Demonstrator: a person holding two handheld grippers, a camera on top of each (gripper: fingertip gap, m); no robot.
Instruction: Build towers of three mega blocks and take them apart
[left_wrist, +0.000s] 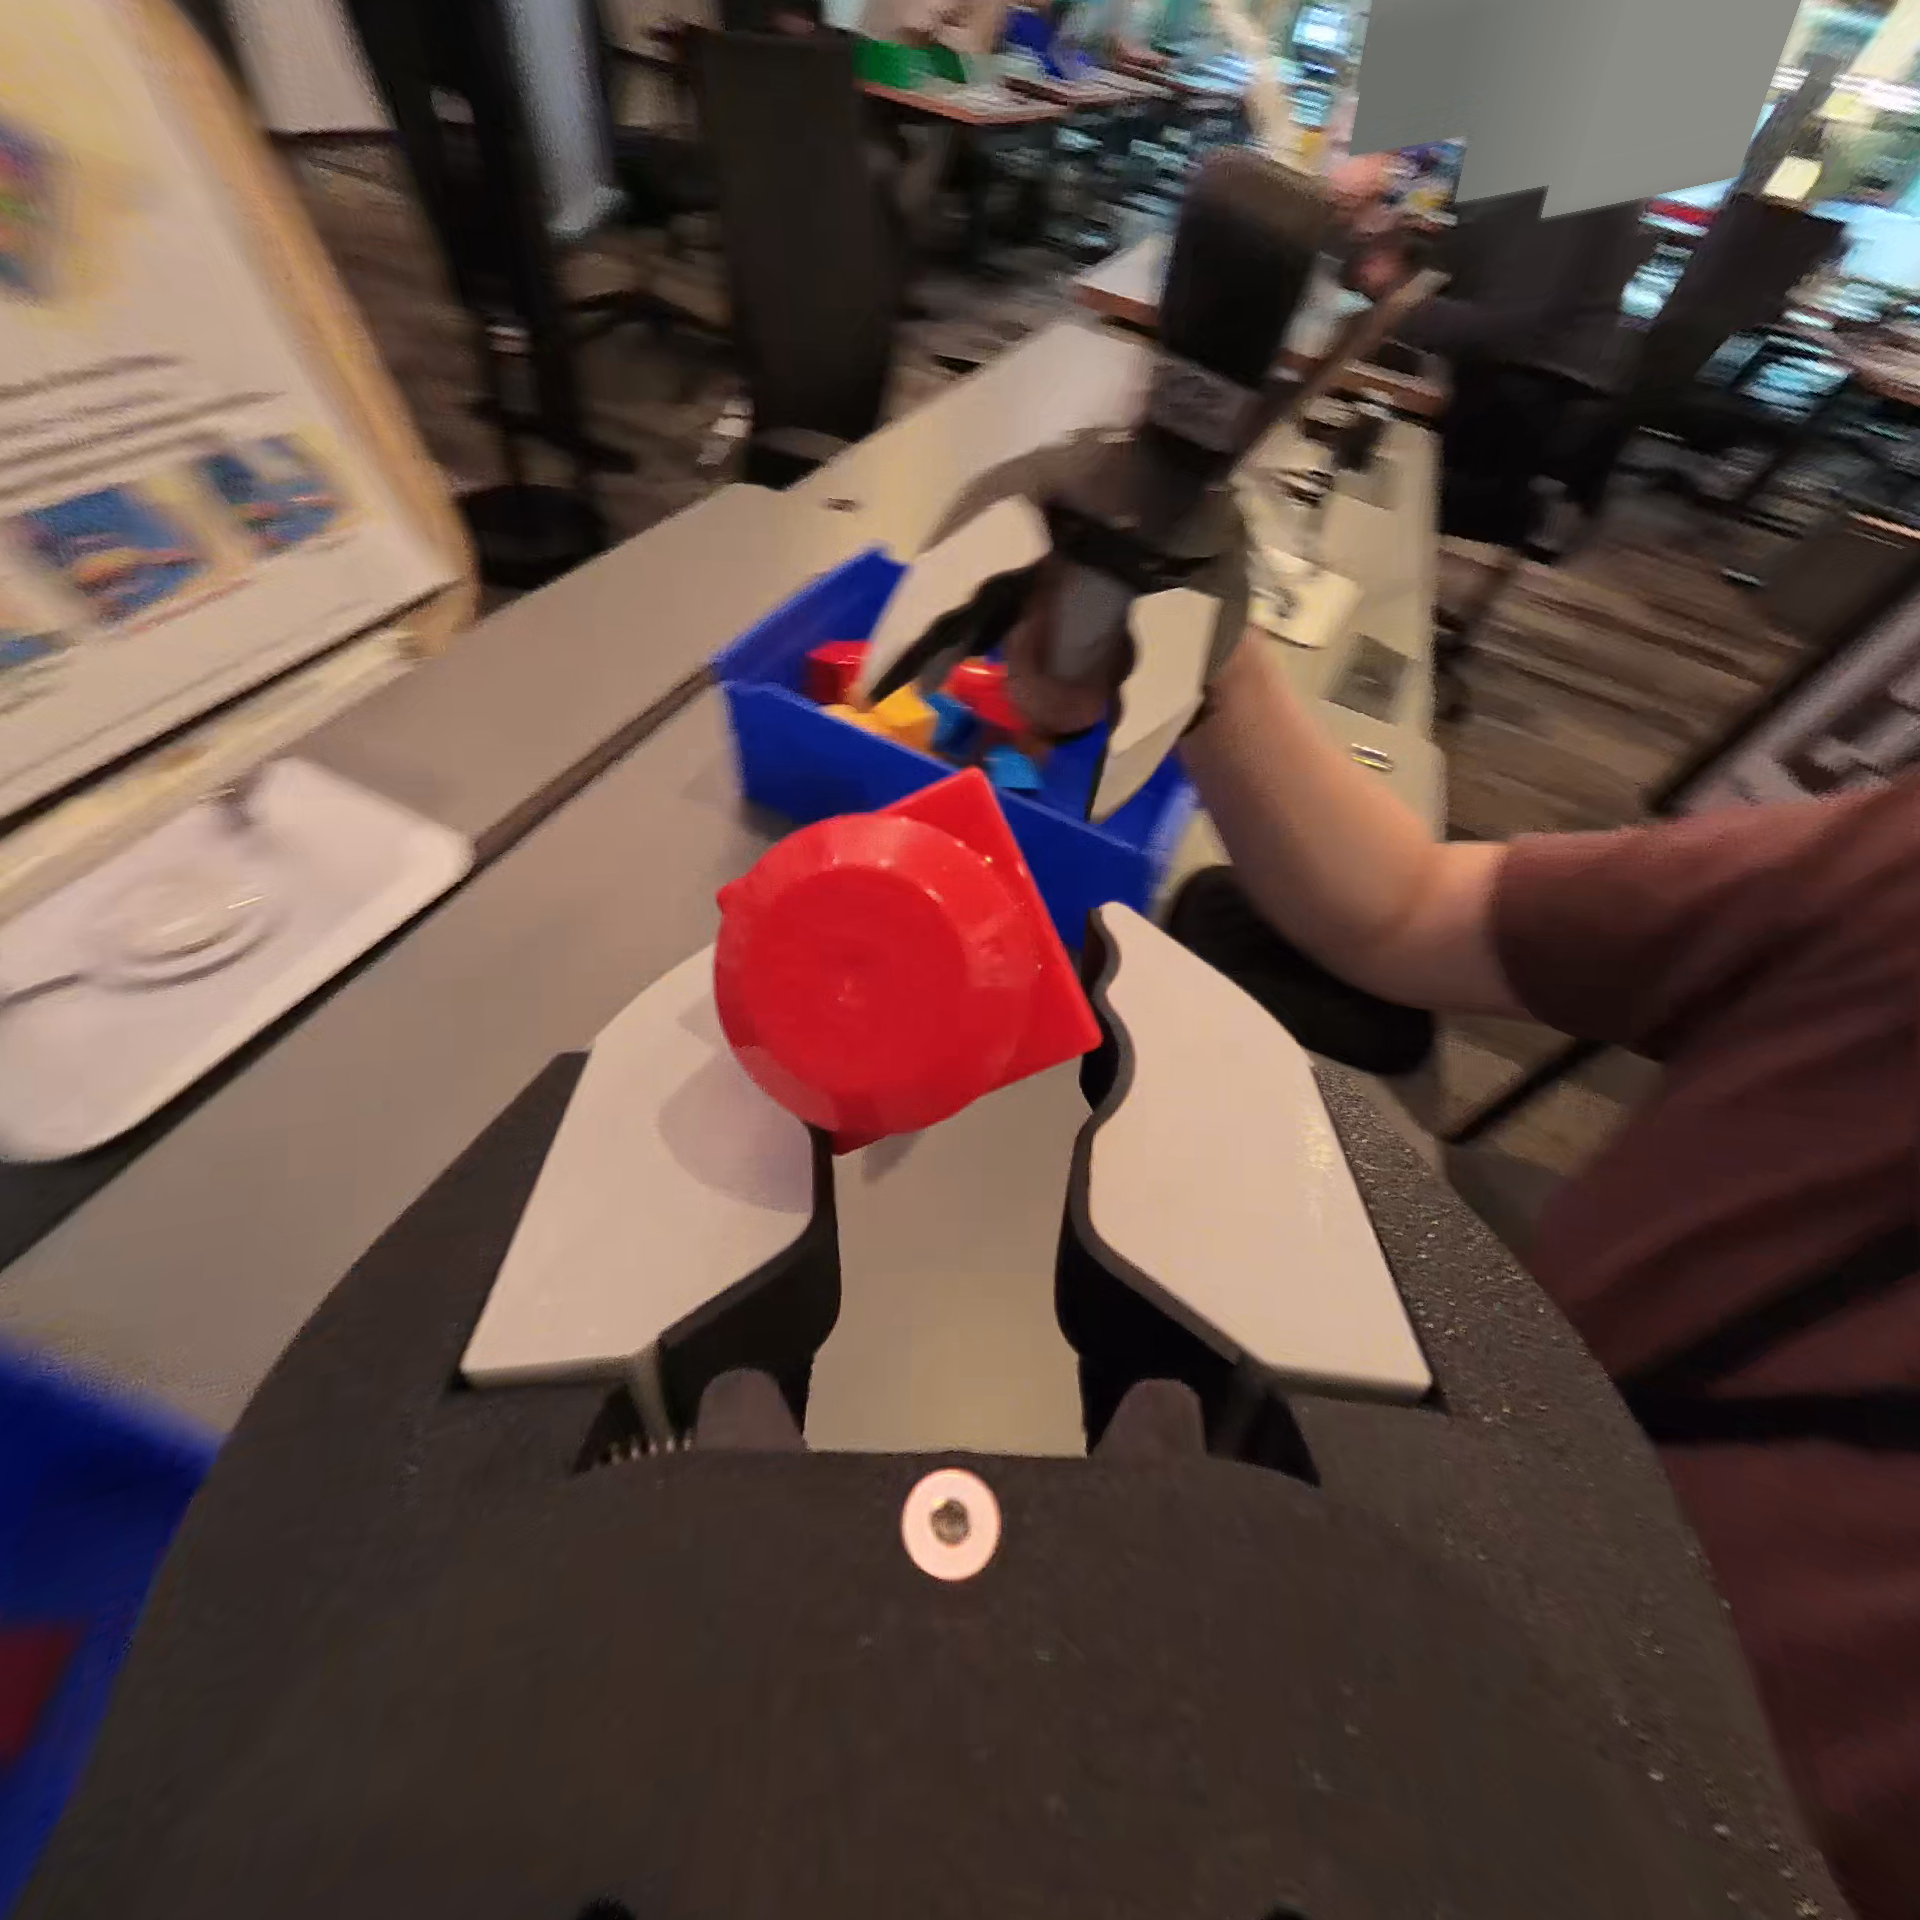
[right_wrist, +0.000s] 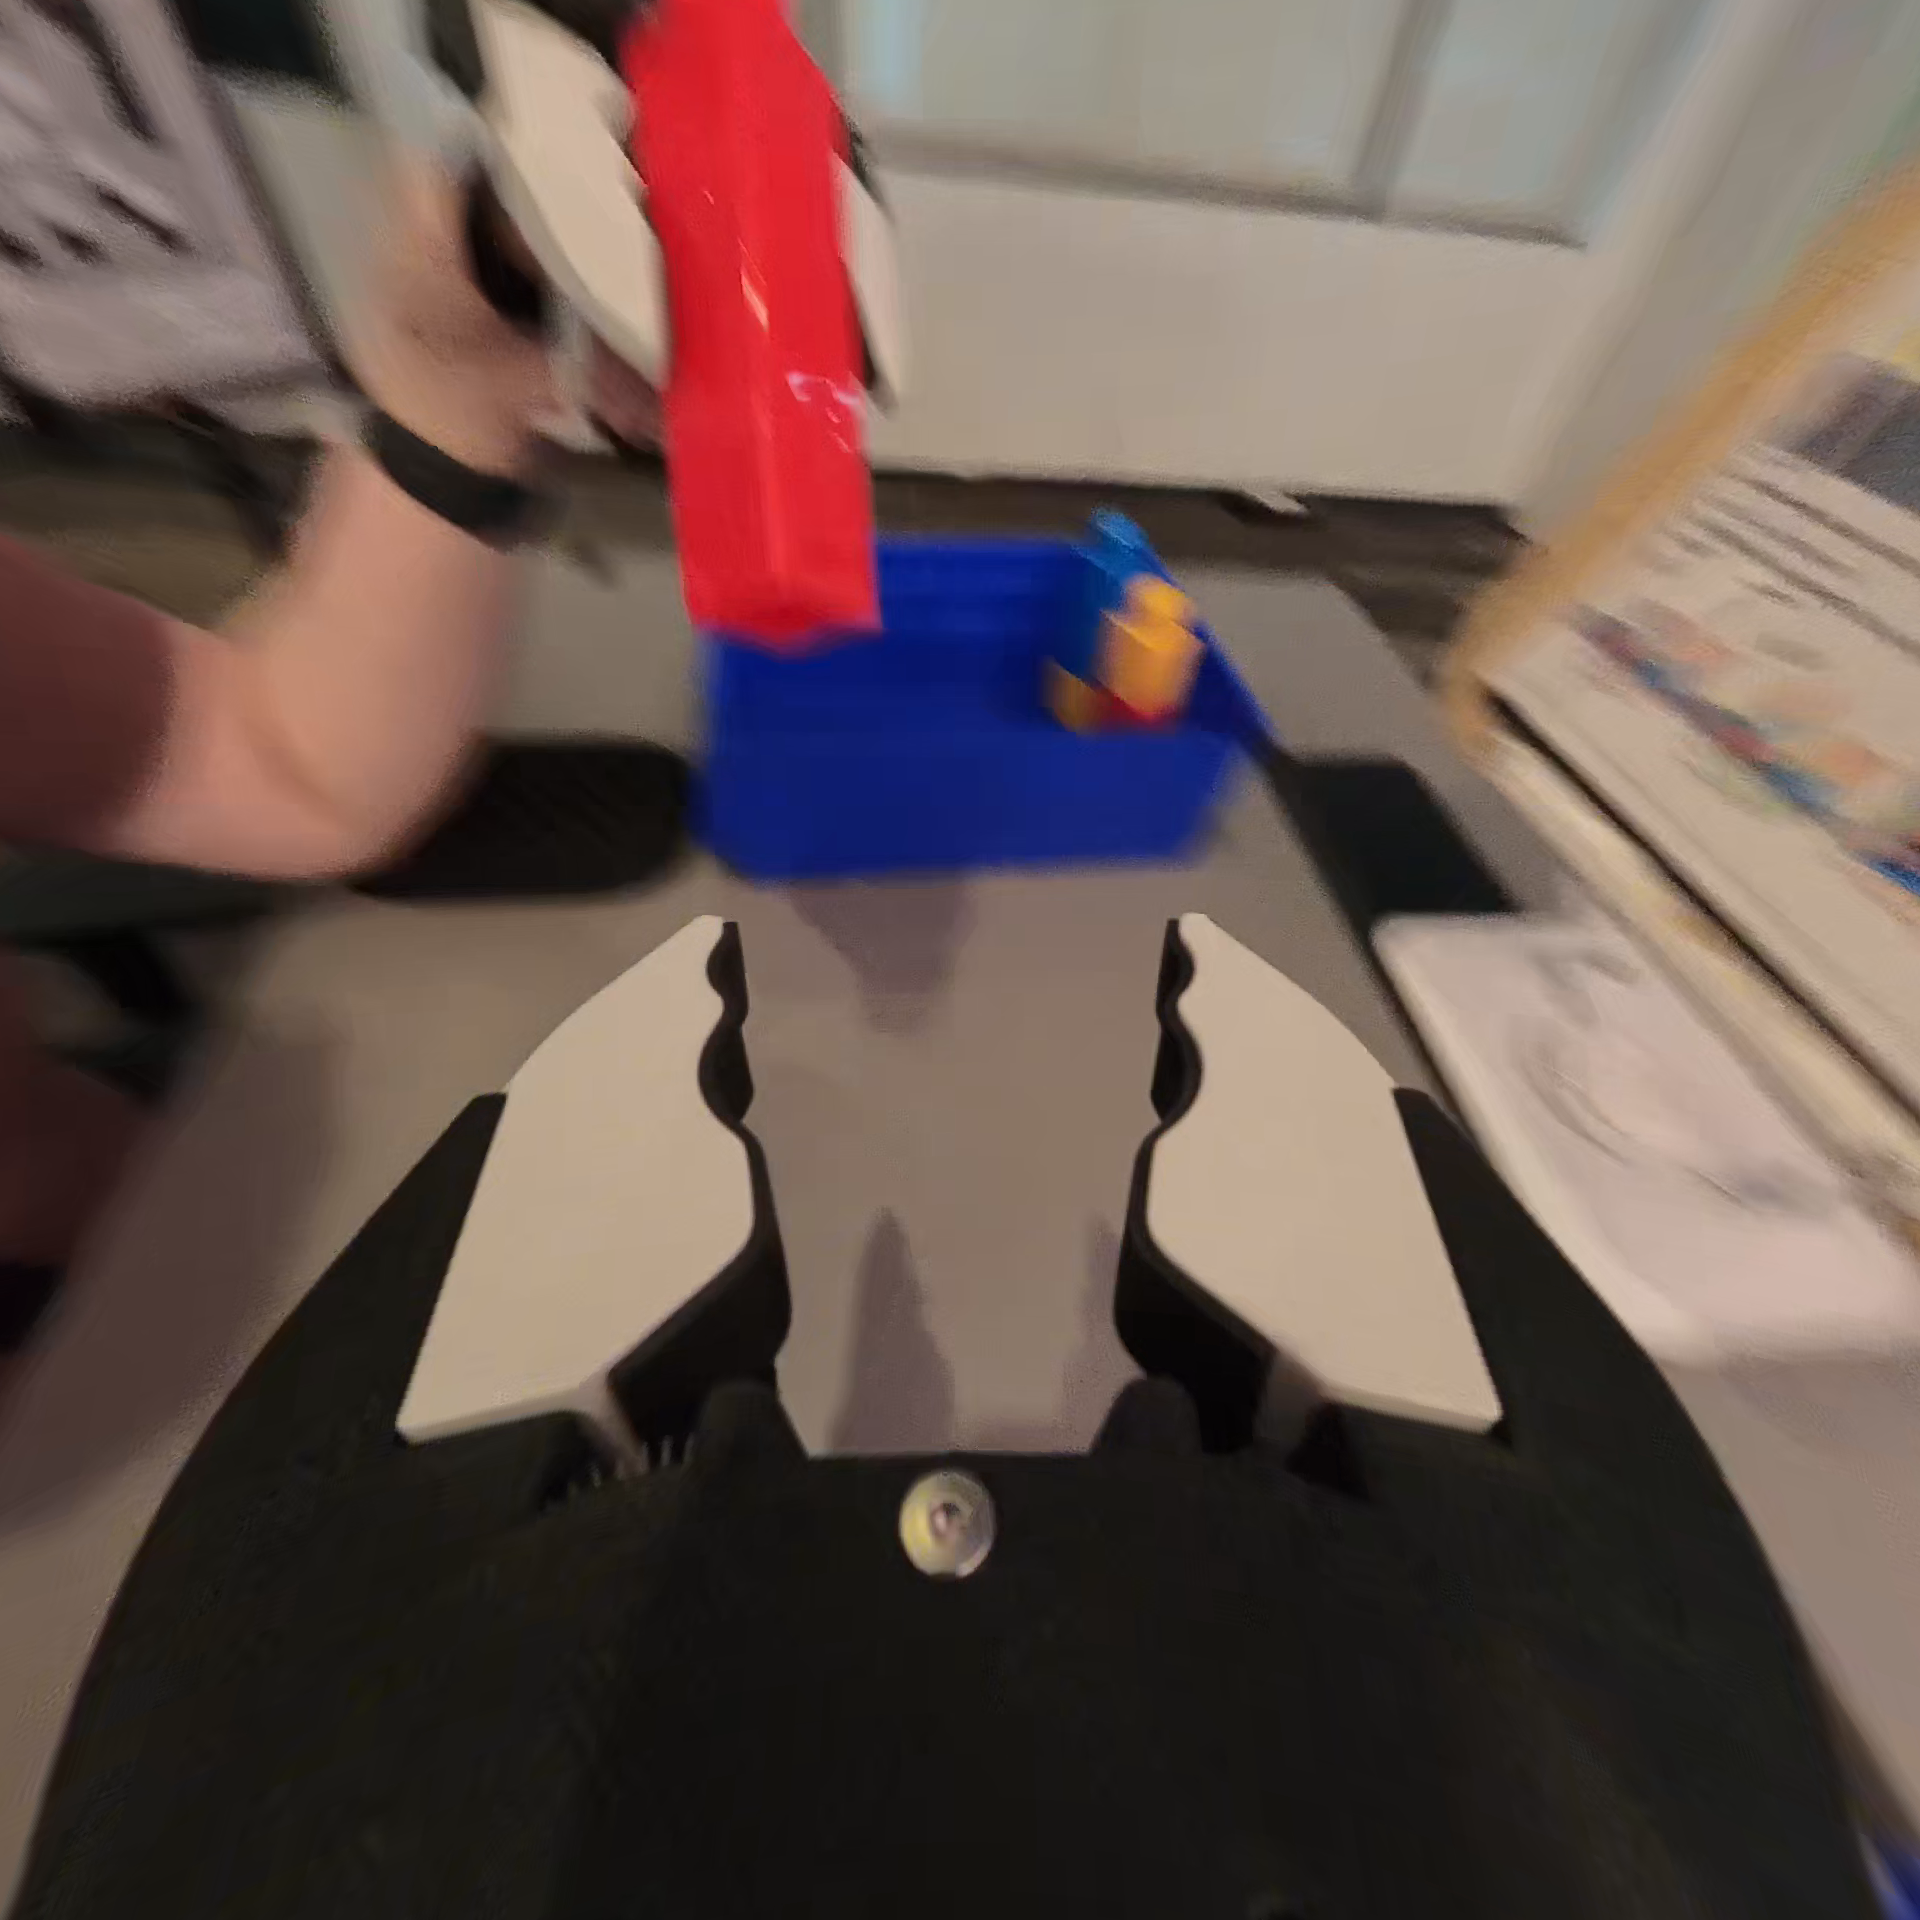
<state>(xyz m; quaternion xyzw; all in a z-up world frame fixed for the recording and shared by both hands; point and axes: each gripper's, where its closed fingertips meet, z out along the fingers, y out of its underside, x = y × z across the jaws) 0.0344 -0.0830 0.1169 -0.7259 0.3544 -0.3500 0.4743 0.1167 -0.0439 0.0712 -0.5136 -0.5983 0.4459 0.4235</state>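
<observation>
The right wrist view is smeared by motion, and the blocks in the blue bin (left_wrist: 1049, 847) are hard to tell apart. The left claw (left_wrist: 894, 977) grips a red block tower (left_wrist: 883, 987) between its fingers, lifted above the grey table (left_wrist: 447, 1039), in front of the bin. The tower is glossy red, stud end facing the camera. The right claw (right_wrist: 951, 935) hangs wide open with nothing in it.

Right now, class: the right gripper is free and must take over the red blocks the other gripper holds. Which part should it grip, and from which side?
Probably the free lower end of the red blocks, which hangs clear below the left gripper. The right gripper, open with nothing in it, should come from below and close across the flat side faces, not the round stud end.
</observation>
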